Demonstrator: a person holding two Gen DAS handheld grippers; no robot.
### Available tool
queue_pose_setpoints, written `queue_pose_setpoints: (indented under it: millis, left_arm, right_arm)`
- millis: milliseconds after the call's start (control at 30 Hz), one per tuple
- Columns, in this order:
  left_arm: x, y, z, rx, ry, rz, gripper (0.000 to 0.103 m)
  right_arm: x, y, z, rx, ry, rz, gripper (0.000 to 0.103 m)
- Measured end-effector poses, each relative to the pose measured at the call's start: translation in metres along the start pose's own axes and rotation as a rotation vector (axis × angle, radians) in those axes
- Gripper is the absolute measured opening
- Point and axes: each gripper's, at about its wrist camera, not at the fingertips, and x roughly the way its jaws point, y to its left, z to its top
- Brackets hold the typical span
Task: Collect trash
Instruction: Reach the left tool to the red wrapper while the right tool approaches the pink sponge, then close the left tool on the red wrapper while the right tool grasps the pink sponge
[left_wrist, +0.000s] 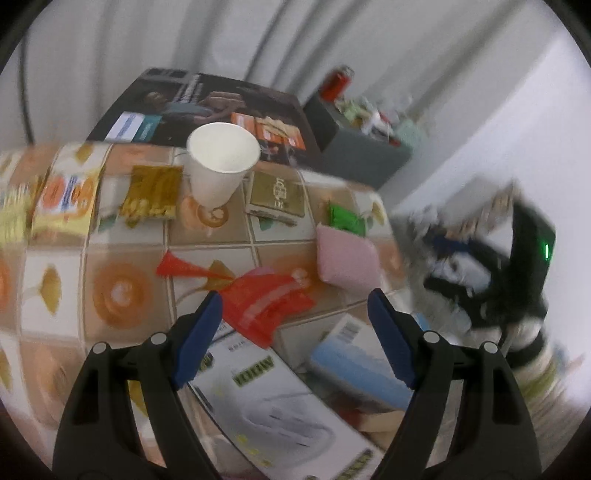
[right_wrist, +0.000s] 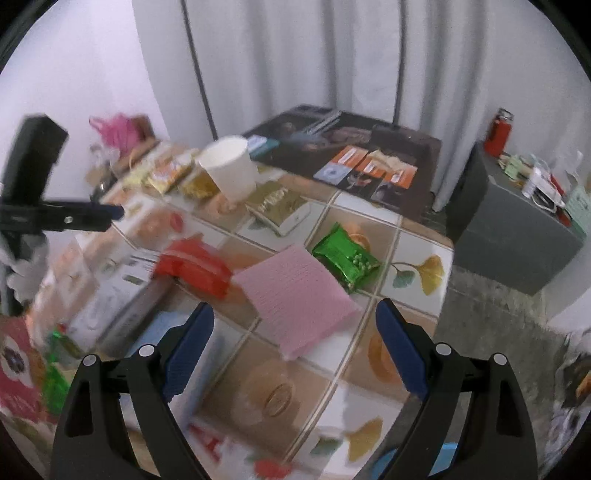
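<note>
A red wrapper (left_wrist: 264, 301) lies on the tiled tablecloth (left_wrist: 122, 266) just ahead of my open, empty left gripper (left_wrist: 295, 306); it also shows in the right wrist view (right_wrist: 194, 266). A pink pad (left_wrist: 347, 260) (right_wrist: 299, 295) lies beyond my open, empty right gripper (right_wrist: 295, 314). A green wrapper (right_wrist: 345, 256) (left_wrist: 345, 218) sits behind it. A white paper cup (left_wrist: 221, 166) (right_wrist: 232, 170) stands upright further back, with gold packets (left_wrist: 151, 197) and an orange packet (left_wrist: 68, 199) beside it. The left gripper (right_wrist: 110, 214) shows at the left of the right wrist view.
A white appliance box (left_wrist: 273, 402) and a blue box (left_wrist: 362, 369) lie under the left gripper. A dark magazine (right_wrist: 351, 151) lies at the table's far end. A grey cabinet (right_wrist: 517, 236) with a red flask (right_wrist: 498, 131) stands to the right. Curtains hang behind.
</note>
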Motion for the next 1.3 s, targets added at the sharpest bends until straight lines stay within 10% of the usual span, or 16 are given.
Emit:
queue_pose_setpoints:
  millis: [267,900,1300]
  left_arm:
    - [0.055,-0.045,0.001,0.443,0.137,0.140,0.077]
    - [0.117,-0.023,0.007,0.457,0.332,0.202,0.075]
    - [0.118,-0.017,0.012,0.410,0.321,0.217,0.034]
  right_arm:
    - [0.050,0.016,0.012,-0.157,0.092,0.025,0.087]
    - [0.103,0.017,0.021,-0.228,0.229,0.026,0.087]
    - [0.106,0.026,0.013,-0.248,0.262,0.030,0.081]
